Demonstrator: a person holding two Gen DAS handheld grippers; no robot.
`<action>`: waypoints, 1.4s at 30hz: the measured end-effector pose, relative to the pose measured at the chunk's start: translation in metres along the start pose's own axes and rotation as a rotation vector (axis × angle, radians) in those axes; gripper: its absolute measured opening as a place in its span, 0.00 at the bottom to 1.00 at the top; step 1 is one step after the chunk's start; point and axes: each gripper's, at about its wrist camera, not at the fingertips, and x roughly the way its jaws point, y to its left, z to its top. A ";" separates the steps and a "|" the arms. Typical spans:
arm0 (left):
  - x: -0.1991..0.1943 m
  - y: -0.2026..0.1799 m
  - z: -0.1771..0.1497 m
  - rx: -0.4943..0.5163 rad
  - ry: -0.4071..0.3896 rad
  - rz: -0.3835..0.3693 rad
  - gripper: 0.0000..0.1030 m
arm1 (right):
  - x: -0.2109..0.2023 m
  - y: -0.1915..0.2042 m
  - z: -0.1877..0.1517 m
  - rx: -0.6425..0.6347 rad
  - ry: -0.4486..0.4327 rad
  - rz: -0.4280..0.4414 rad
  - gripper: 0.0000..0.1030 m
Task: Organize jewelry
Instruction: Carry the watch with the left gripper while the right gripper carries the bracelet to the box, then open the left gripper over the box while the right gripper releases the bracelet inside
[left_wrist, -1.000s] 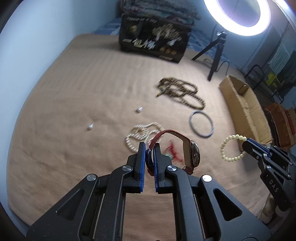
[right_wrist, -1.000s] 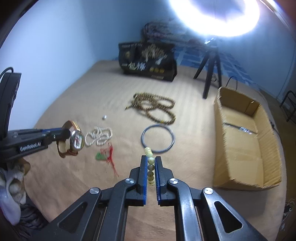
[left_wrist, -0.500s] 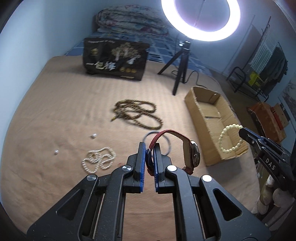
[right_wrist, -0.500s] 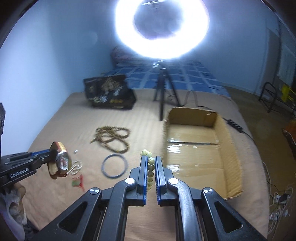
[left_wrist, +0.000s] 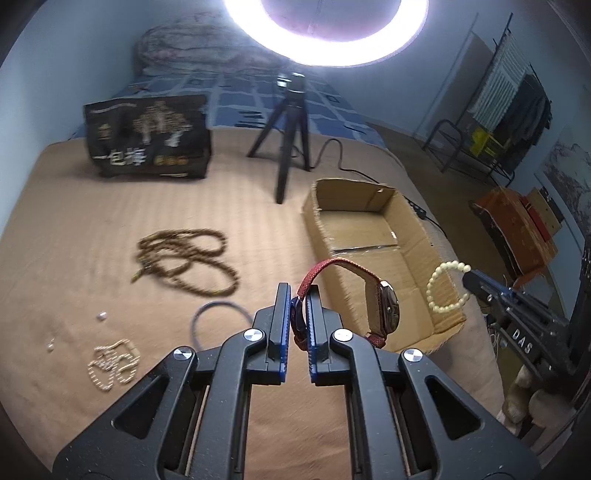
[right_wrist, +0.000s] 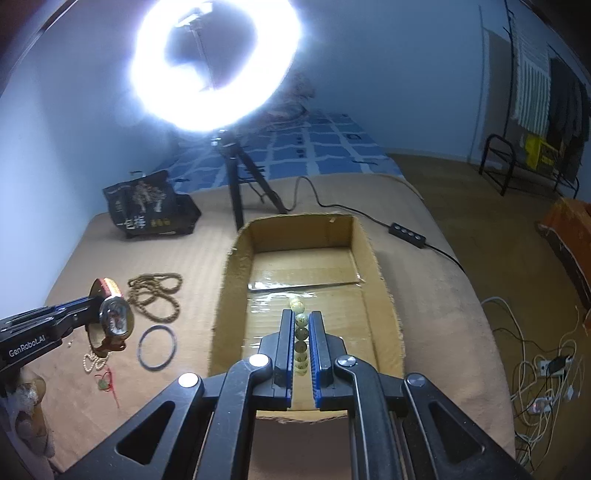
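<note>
My left gripper (left_wrist: 297, 295) is shut on the red strap of a wristwatch (left_wrist: 384, 308), which hangs to its right beside the near left corner of the open cardboard box (left_wrist: 373, 201). The same watch (right_wrist: 114, 317) shows at the left of the right wrist view, left of the box (right_wrist: 373, 258). My right gripper (right_wrist: 300, 317) is shut on a pale green bead bracelet (right_wrist: 297, 304), held above the box's inside. That bracelet (left_wrist: 445, 286) and gripper (left_wrist: 471, 277) show at the right of the left wrist view.
On the tan bed cover lie a brown bead necklace (left_wrist: 184, 258), a blue-grey bangle (left_wrist: 212, 319), a pearl strand (left_wrist: 110, 363), loose pearls (left_wrist: 100, 315) and a red-corded green pendant (right_wrist: 105, 384). A ring light tripod (left_wrist: 291, 147) and black bag (left_wrist: 147, 140) stand behind.
Both grippers have swung to the right with their loads, from over the scattered jewelry toward the cardboard box. The right gripper now hangs over the box's inside; the watch has neared its left corner.
</note>
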 end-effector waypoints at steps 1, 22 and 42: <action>0.005 -0.004 0.002 0.004 0.003 -0.004 0.05 | 0.001 -0.004 -0.001 0.005 0.003 -0.001 0.05; 0.076 -0.053 0.009 0.076 0.073 -0.031 0.06 | 0.043 -0.036 -0.009 0.064 0.098 -0.008 0.05; 0.069 -0.048 0.010 0.082 0.054 -0.006 0.39 | 0.033 -0.040 -0.009 0.069 0.067 -0.064 0.60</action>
